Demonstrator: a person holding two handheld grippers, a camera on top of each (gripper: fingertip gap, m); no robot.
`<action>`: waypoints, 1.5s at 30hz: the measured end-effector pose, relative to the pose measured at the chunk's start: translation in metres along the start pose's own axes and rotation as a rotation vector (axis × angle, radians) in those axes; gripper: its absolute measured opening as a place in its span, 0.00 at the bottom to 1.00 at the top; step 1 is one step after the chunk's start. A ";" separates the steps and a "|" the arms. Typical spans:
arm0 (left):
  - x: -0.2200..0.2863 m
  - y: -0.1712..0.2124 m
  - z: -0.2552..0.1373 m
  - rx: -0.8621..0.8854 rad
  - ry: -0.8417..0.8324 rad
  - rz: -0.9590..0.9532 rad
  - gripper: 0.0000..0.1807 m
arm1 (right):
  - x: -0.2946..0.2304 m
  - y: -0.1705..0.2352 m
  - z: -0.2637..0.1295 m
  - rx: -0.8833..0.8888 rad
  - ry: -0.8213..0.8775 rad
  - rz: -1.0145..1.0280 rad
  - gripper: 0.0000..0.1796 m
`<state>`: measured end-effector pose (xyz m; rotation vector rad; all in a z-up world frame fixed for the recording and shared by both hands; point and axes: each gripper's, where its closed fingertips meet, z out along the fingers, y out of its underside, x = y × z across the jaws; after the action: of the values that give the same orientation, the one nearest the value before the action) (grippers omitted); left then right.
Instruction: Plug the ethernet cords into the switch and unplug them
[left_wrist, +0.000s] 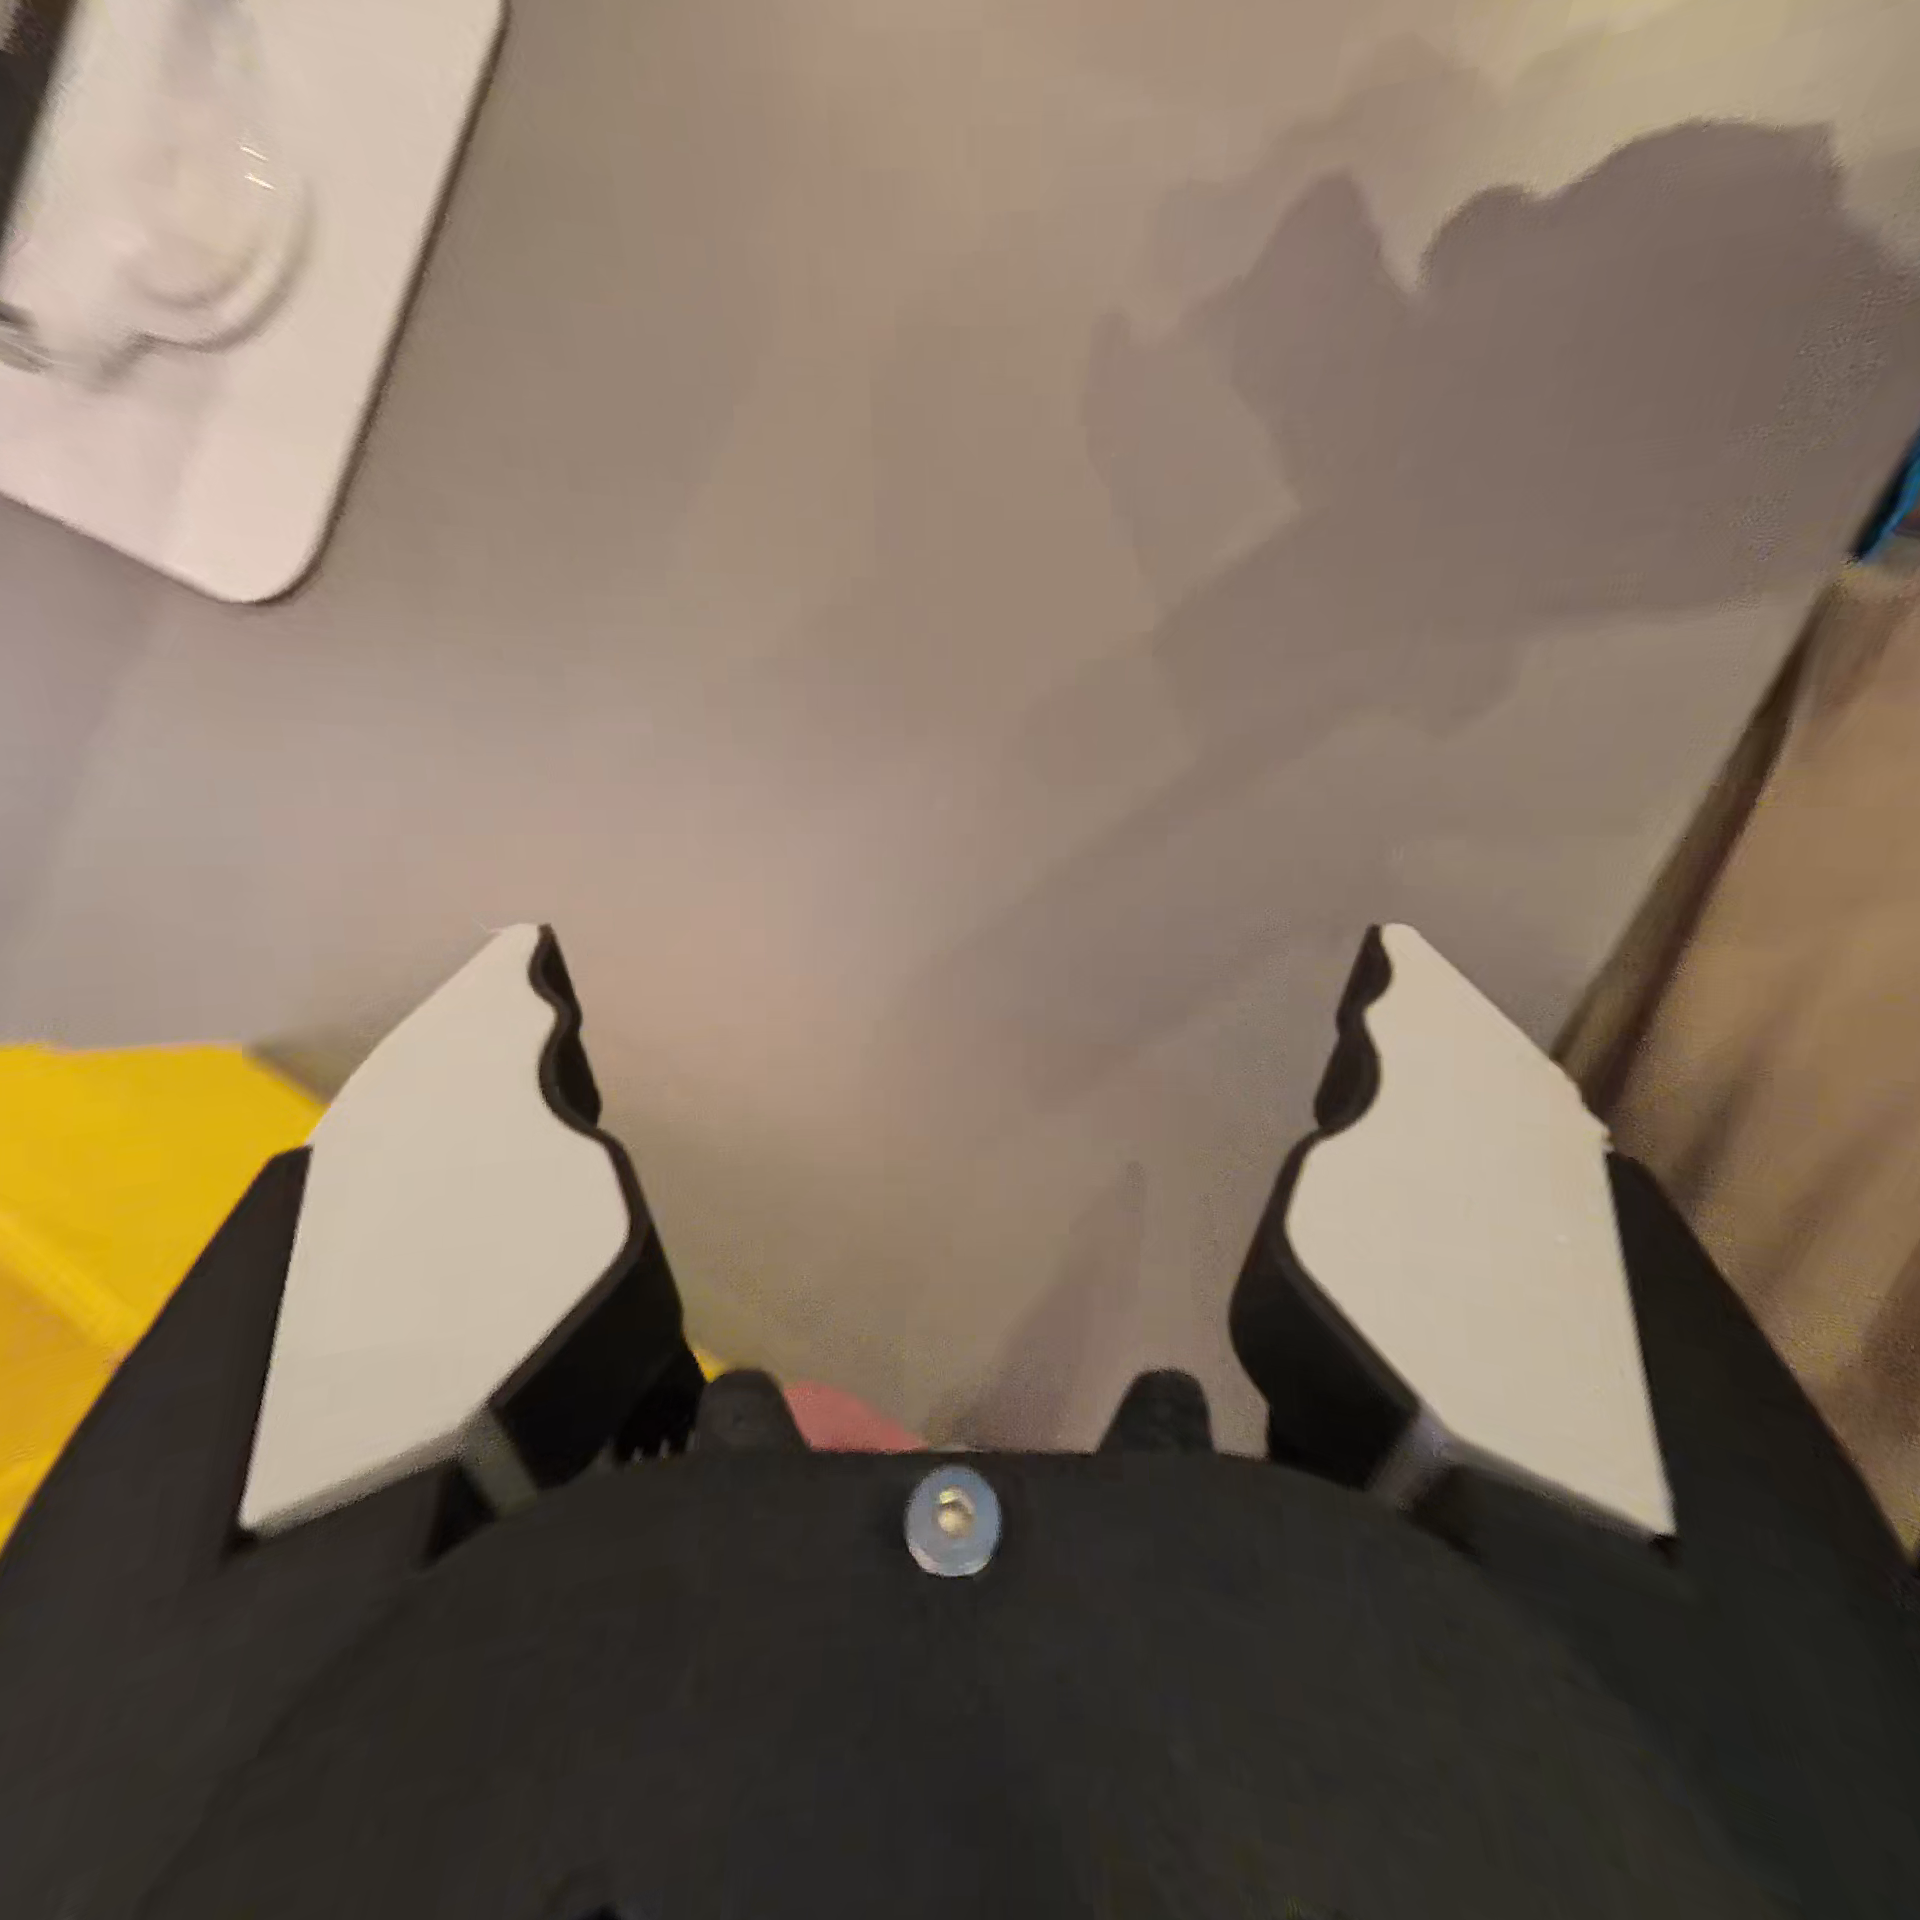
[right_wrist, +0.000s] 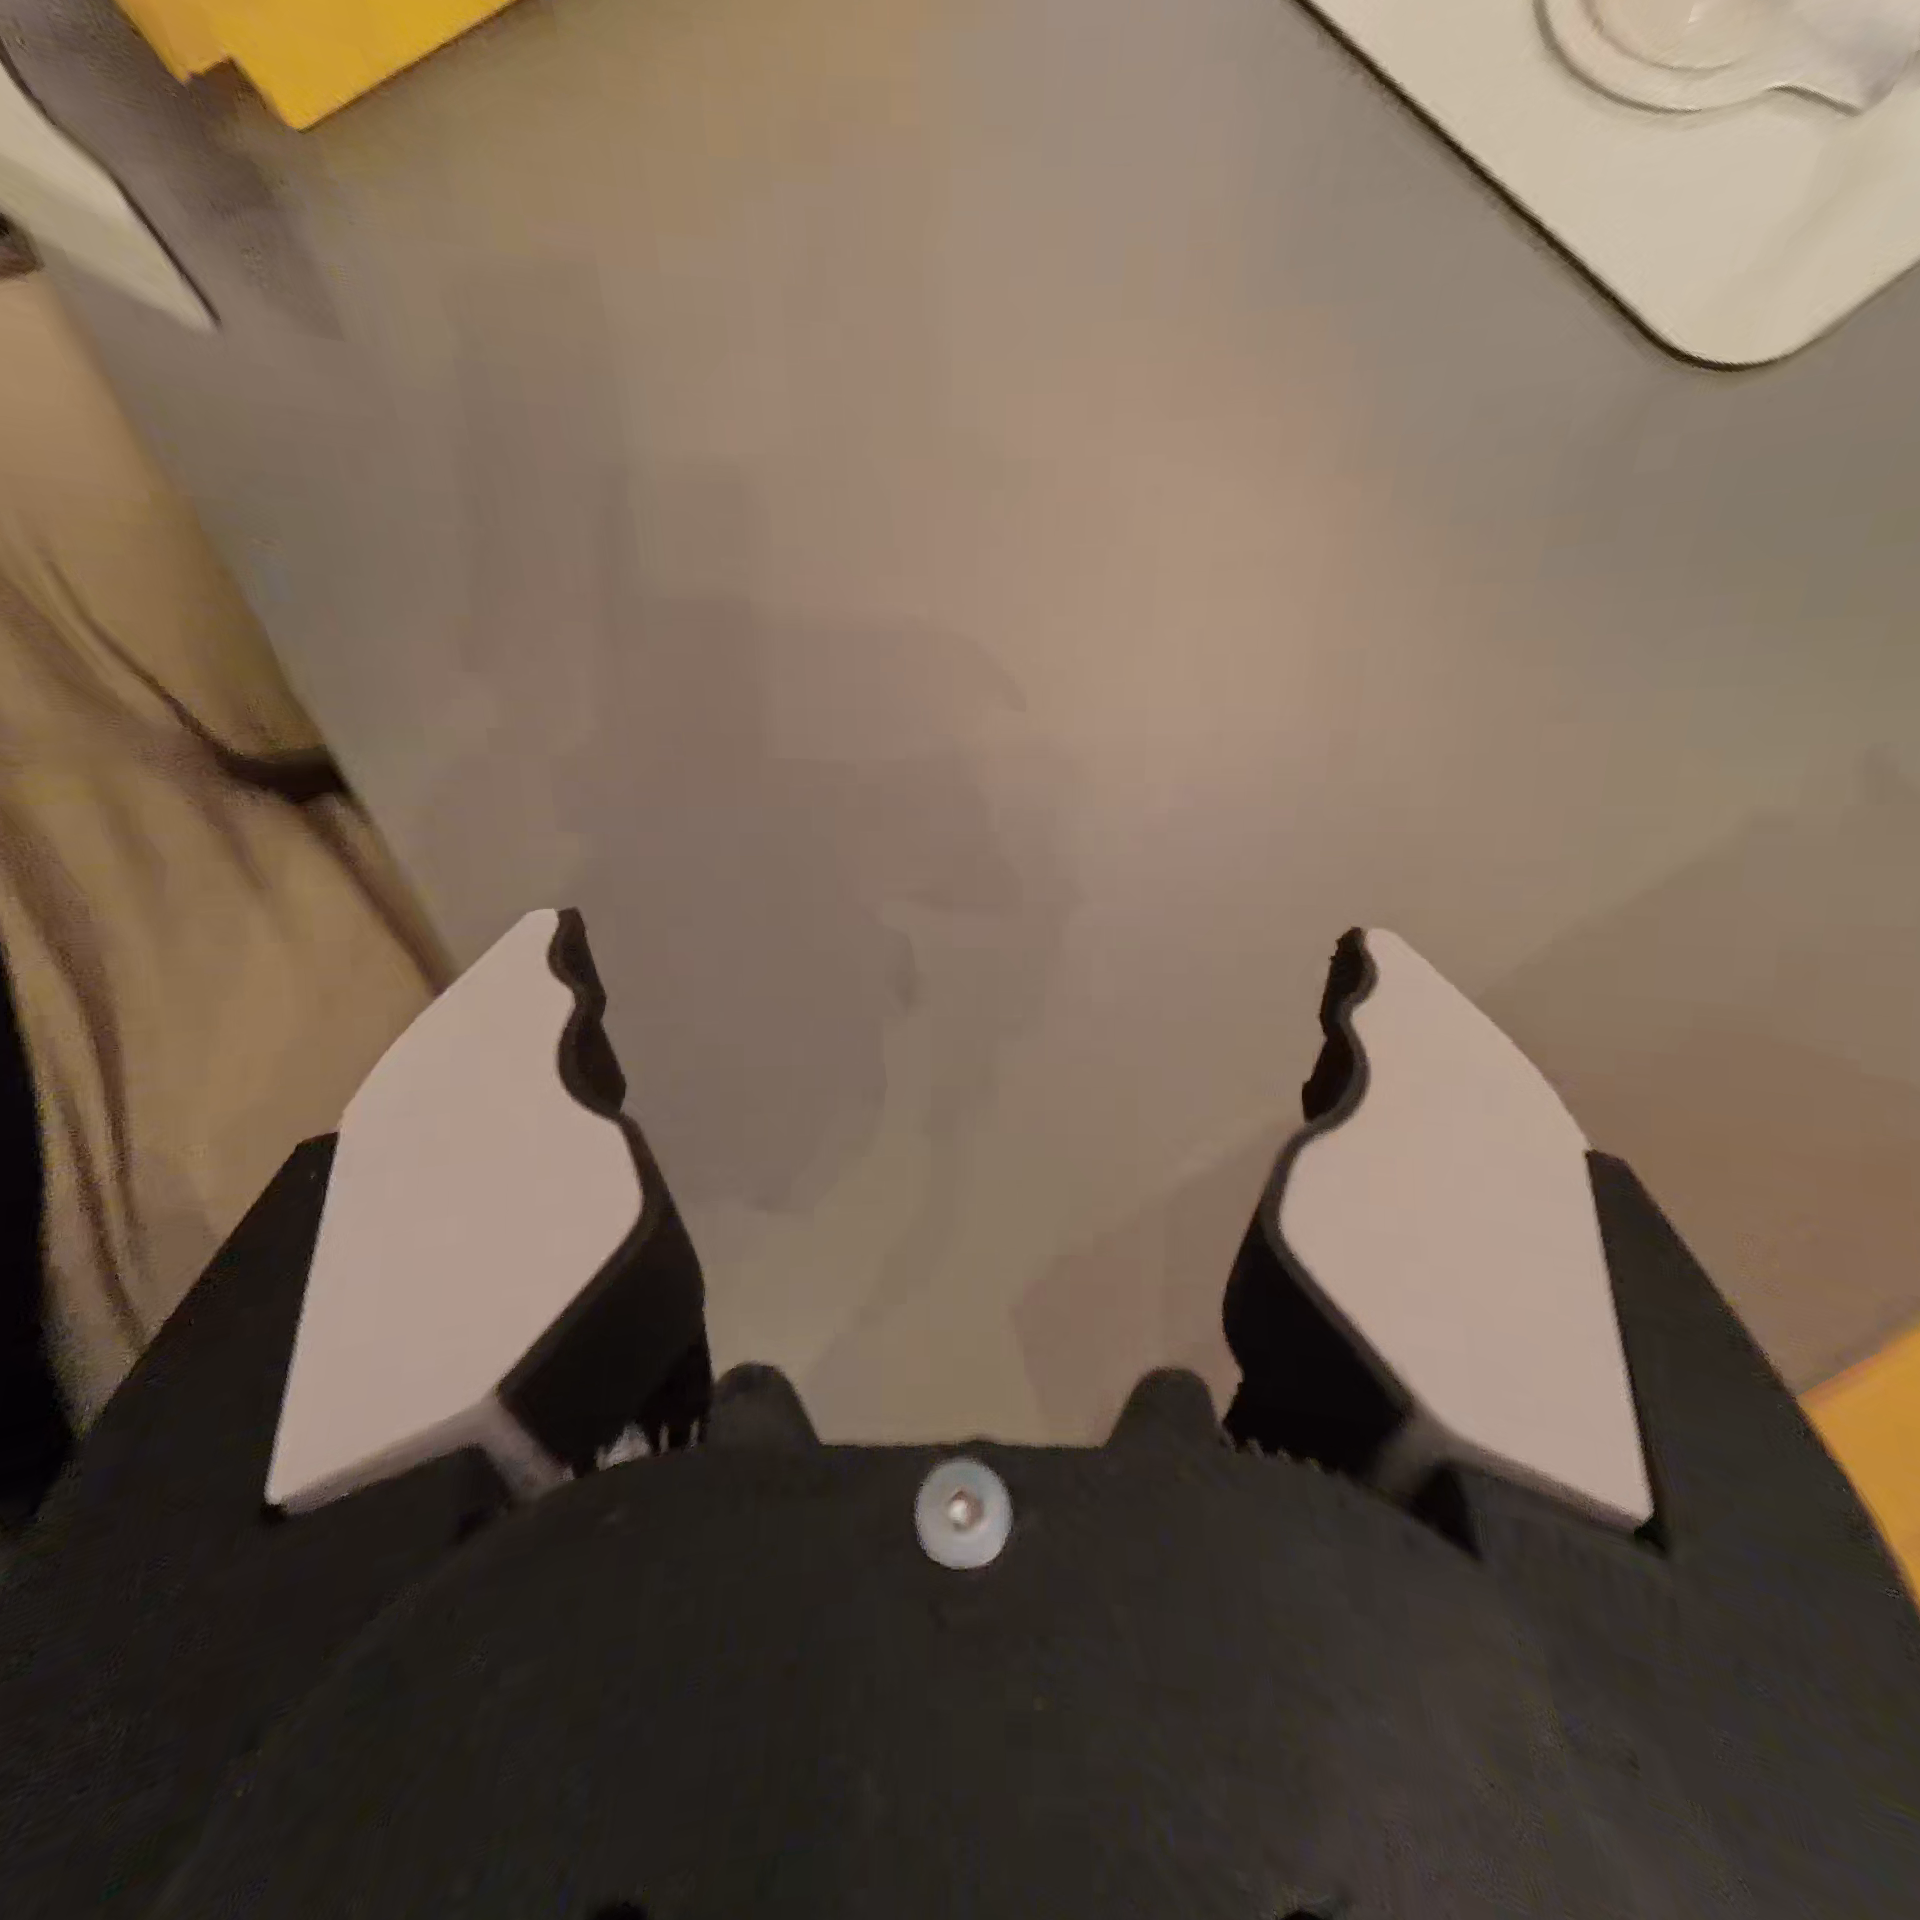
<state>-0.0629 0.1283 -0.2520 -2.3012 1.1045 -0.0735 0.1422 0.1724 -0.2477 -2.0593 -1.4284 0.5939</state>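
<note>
My left gripper (left_wrist: 961, 940) is open and empty, its white fingers spread wide above a bare grey tabletop (left_wrist: 831, 623). My right gripper (right_wrist: 961, 930) is also open and empty above the same grey tabletop (right_wrist: 935, 520). No switch and no ethernet cord shows in either view. Both views are blurred.
A white mat with a clear glass item on it lies at the upper left in the left wrist view (left_wrist: 208, 270) and at the upper right in the right wrist view (right_wrist: 1610, 135). A yellow object (left_wrist: 114, 1174) sits at the left, with yellow pieces (right_wrist: 312, 52) elsewhere. The table edge (left_wrist: 1704, 831) runs at right. Beige fabric (right_wrist: 135, 779) is at left.
</note>
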 end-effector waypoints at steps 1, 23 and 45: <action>-0.004 -0.007 0.019 0.007 0.017 -0.036 0.73 | 0.005 -0.007 0.017 0.016 -0.006 0.007 0.72; -0.029 -0.014 0.131 0.023 -0.006 -0.358 0.81 | 0.074 -0.002 0.125 0.002 0.185 0.115 0.69; -0.031 -0.009 0.128 0.059 -0.061 -0.423 0.81 | 0.078 0.004 0.119 -0.002 0.193 0.128 0.72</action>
<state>-0.0395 0.2164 -0.3477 -2.4287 0.5629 -0.1938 0.0954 0.2681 -0.3427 -2.1570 -1.1945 0.4304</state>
